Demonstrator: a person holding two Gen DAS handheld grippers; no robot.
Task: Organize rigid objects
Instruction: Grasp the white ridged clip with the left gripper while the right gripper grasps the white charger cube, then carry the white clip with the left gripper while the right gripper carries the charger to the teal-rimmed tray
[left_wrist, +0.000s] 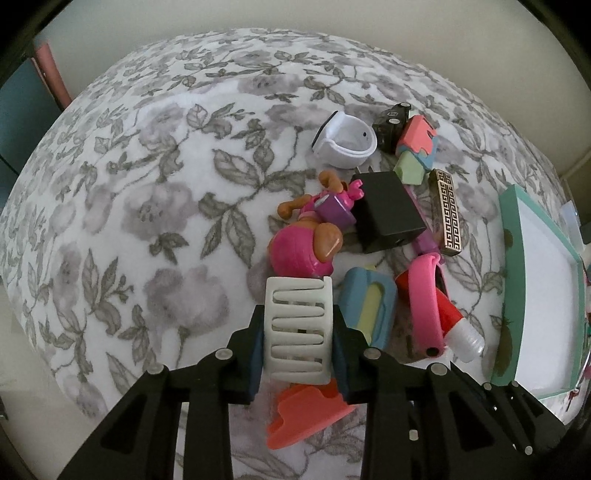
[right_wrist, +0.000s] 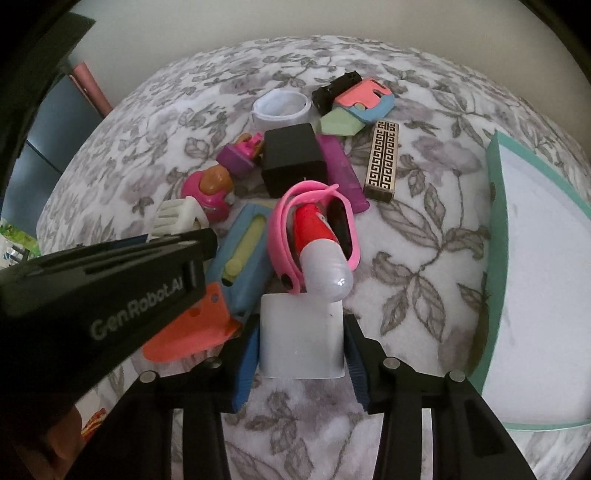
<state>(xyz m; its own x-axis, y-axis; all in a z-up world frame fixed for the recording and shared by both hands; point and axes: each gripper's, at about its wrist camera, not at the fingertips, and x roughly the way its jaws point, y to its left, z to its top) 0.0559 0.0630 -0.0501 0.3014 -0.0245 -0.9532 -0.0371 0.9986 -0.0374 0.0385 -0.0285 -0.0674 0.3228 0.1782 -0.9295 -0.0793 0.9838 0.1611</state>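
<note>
My left gripper (left_wrist: 298, 334) is shut on a white hair claw clip (left_wrist: 298, 325), above an orange flat piece (left_wrist: 303, 411). The clip also shows in the right wrist view (right_wrist: 173, 218). My right gripper (right_wrist: 301, 341) is shut on a frosted white block (right_wrist: 301, 338). Ahead lies a pile: a pink wristband (right_wrist: 314, 229) around a red and white tube (right_wrist: 321, 254), a blue and yellow case (right_wrist: 242, 258), a black box (right_wrist: 293, 160), a pink toy dog (left_wrist: 306, 243), a patterned bar (right_wrist: 382, 160).
A teal-rimmed white tray (right_wrist: 491, 192) lies at the right on the floral bedspread (left_wrist: 147, 184). At the back lie a white ring-shaped cuff (left_wrist: 347, 140), a black toy car (left_wrist: 391, 123) and pastel foam pieces (left_wrist: 415, 147). A purple bar (right_wrist: 341, 173) lies by the black box.
</note>
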